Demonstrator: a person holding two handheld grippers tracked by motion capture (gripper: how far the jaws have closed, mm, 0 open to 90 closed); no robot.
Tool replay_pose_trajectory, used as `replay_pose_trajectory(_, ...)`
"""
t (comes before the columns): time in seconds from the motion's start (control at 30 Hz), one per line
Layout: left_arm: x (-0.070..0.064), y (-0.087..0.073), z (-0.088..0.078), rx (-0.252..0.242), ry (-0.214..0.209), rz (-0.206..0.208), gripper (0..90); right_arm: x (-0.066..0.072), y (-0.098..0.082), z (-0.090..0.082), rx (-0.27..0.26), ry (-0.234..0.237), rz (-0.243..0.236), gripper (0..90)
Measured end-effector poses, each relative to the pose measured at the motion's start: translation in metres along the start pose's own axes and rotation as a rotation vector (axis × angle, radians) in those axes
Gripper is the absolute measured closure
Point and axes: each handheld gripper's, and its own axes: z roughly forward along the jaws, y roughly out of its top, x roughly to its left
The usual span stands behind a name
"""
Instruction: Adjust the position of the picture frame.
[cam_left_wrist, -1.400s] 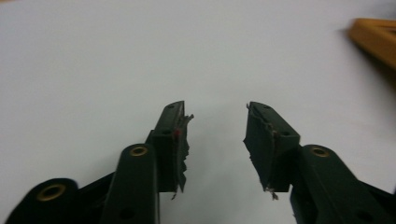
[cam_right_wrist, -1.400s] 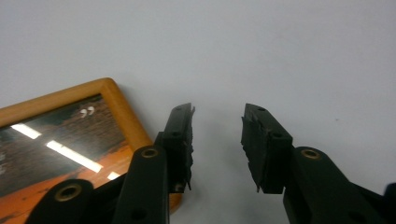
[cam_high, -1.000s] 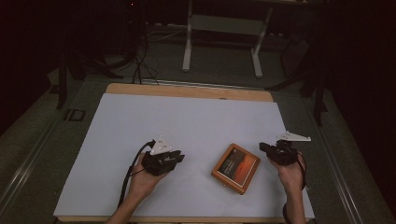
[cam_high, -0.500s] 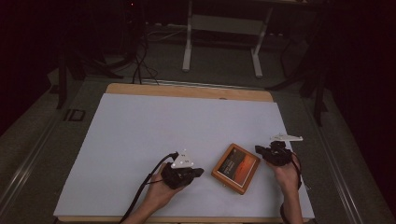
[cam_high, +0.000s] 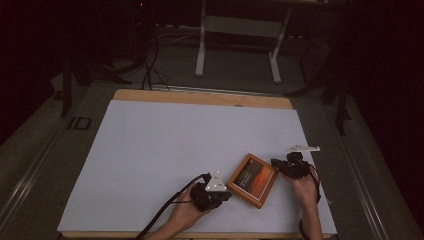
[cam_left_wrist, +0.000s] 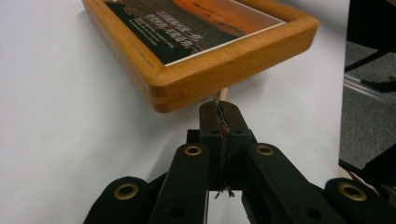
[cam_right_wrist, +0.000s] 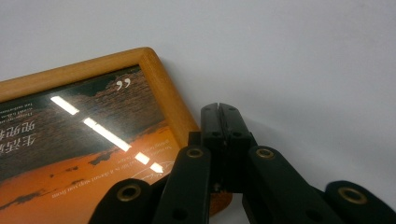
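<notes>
A wooden picture frame (cam_high: 252, 180) with an orange sunset print lies near the table's front right, one corner slightly raised. My left gripper (cam_high: 225, 194) is shut, its tips just short of the frame's near-left corner. In the left gripper view the closed tips (cam_left_wrist: 219, 110) sit just below the frame's corner (cam_left_wrist: 187, 79), and a small wooden peg (cam_left_wrist: 224, 93) shows under it. My right gripper (cam_high: 276, 163) is shut and rests against the frame's right side. In the right gripper view its tips (cam_right_wrist: 219, 112) lie beside the wooden edge (cam_right_wrist: 163, 93), nothing held.
The white table top (cam_high: 190, 145) stretches wide to the left and back. Its wooden front edge (cam_high: 100, 234) runs close to the person's forearms. Beyond the table are a dark floor, cables (cam_high: 150, 60) and a metal stand (cam_high: 240, 30).
My left gripper has travelled right across the table to the frame's near-left corner. The right gripper has edged left against the frame's right side. The frame stays put.
</notes>
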Motion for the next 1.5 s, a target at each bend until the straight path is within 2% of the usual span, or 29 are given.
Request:
replay_pose_trajectory(0.17, 0.002, 0.002, 0.002, 0.002, 0.009, -0.012, 89.7, -0.002, -0.001, 0.0, -0.004, 0.008, 0.015, 89.8)
replay_pose_trajectory(0.53, 0.0, 0.003, 0.011, 0.042, 0.001, 0.017, 89.8, -0.004, -0.003, 0.002, 0.007, -0.015, 0.034, 89.9)
replay_pose_trajectory(0.87, 0.005, 0.004, 0.012, 0.052, 0.012, -0.008, 89.8, -0.005, -0.002, 0.001, 0.01, 0.006, 0.048, 90.0)
replay_pose_trajectory(0.93, 0.007, 0.005, 0.012, 0.047, 0.02, -0.025, 89.8, -0.006, -0.002, 0.001, 0.01, 0.009, 0.051, 90.0)
replay_pose_trajectory(1.03, 0.014, 0.005, 0.011, 0.051, 0.032, -0.05, 89.7, -0.006, -0.002, 0.002, 0.013, 0.007, 0.051, 90.0)
replay_pose_trajectory(1.17, 0.025, 0.005, 0.01, 0.042, 0.045, -0.103, 89.8, -0.007, -0.004, 0.004, 0.036, -0.008, 0.052, 90.0)
replay_pose_trajectory(1.37, 0.043, 0.005, 0.01, 0.048, 0.098, -0.116, 89.9, -0.002, -0.004, 0.008, 0.071, 0.016, 0.03, 90.0)
replay_pose_trajectory(1.5, 0.057, 0.003, 0.009, 0.045, 0.12, -0.152, 90.0, 0.008, -0.001, 0.013, 0.093, 0.029, 0.0, 90.0)
